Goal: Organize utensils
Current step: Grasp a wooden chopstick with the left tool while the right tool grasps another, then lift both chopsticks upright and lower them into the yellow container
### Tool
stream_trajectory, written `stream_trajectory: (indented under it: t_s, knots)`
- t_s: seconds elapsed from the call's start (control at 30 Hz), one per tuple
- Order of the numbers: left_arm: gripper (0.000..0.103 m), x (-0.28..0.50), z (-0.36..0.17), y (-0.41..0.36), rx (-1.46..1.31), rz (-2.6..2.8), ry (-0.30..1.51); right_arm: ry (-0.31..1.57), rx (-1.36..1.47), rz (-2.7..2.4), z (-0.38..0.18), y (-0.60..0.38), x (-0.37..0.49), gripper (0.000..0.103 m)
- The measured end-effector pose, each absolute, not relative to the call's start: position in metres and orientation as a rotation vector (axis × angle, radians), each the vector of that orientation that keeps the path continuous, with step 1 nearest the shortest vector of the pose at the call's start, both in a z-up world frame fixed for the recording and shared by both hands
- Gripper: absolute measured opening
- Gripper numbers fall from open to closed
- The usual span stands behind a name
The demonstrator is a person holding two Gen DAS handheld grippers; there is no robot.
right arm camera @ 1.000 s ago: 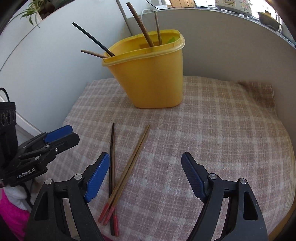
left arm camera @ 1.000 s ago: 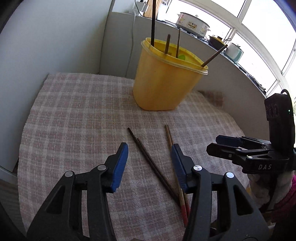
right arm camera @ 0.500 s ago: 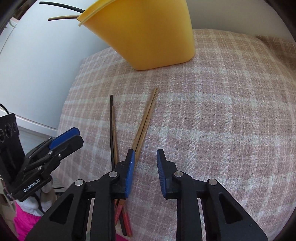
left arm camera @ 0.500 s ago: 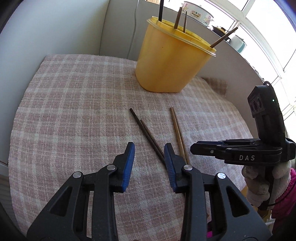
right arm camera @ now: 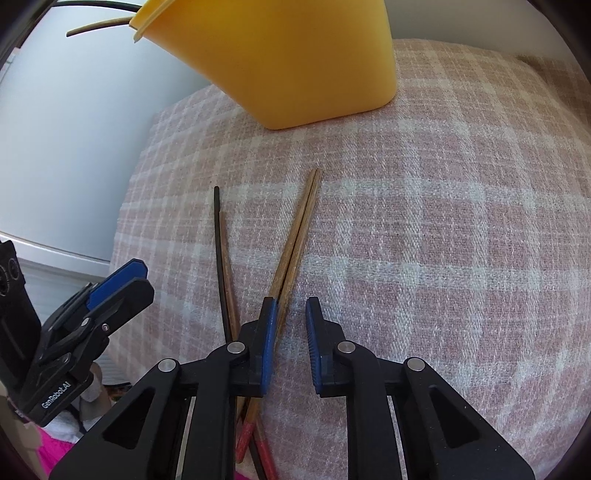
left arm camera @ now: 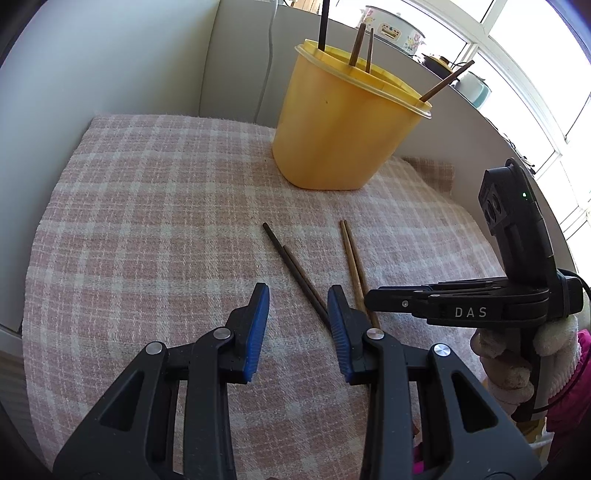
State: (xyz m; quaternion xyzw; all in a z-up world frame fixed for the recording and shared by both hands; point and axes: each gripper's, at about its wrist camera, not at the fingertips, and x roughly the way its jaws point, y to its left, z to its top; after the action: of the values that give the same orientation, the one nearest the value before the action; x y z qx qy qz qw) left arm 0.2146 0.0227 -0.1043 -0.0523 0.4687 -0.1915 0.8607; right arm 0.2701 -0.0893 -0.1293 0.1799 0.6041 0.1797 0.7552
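Note:
A yellow tub (left arm camera: 340, 129) (right arm camera: 295, 55) stands at the back of the checked cloth with several chopsticks sticking out of it. Two pairs lie loose on the cloth: dark chopsticks (left arm camera: 291, 258) (right arm camera: 221, 258) and light brown chopsticks (left arm camera: 351, 251) (right arm camera: 299, 229) with red ends (right arm camera: 243, 439). My right gripper (right arm camera: 291, 301) (left arm camera: 373, 297) is low over the light pair. Its jaws are closing, with the sticks just inside the left pad and a gap still showing. My left gripper (left arm camera: 297, 295) (right arm camera: 140, 273) hovers open beside the dark pair, with nothing between its pads.
The pink checked cloth (left arm camera: 147, 221) (right arm camera: 443, 221) covers a small table boxed in by pale walls on the left and behind. Cooking pots (left arm camera: 391, 26) sit on the ledge under the window. A gloved hand and pink sleeve (left arm camera: 517, 354) hold the right gripper.
The right gripper came down toward the light brown chopsticks and its jaws narrowed from wide to a small gap. The left jaws narrowed somewhat, and that gripper barely shifted.

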Motion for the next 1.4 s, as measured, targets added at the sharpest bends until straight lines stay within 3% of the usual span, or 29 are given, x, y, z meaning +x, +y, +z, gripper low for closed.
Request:
stream_trajectory:
  t_s: [0.23, 0.47, 0.93, 1.07, 1.4]
  knots:
    - [0.033, 0.210, -0.103, 0.019, -0.088, -0.407, 0.984, 1.339, 0.292, 0.347, -0.128, -0.087, 0.269, 0.005]
    - [0.022, 0.216, -0.107, -0.005, -0.010, -0.454, 1.021, 1.336, 0.248, 0.309, -0.127, -0.104, 0.268, 0.004]
    - [0.022, 0.252, -0.147, -0.085, 0.137, -0.510, 1.248, 1.358, 0.350, 0.285, -0.131, -0.149, 0.273, 0.005]
    - [0.010, 0.257, -0.150, -0.094, 0.188, -0.498, 1.243, 1.361, 0.330, 0.285, -0.129, -0.149, 0.275, 0.005]
    - [0.004, 0.251, -0.140, -0.069, 0.054, -0.503, 1.172, 1.310, 0.316, 0.294, -0.125, -0.135, 0.280, 0.005]
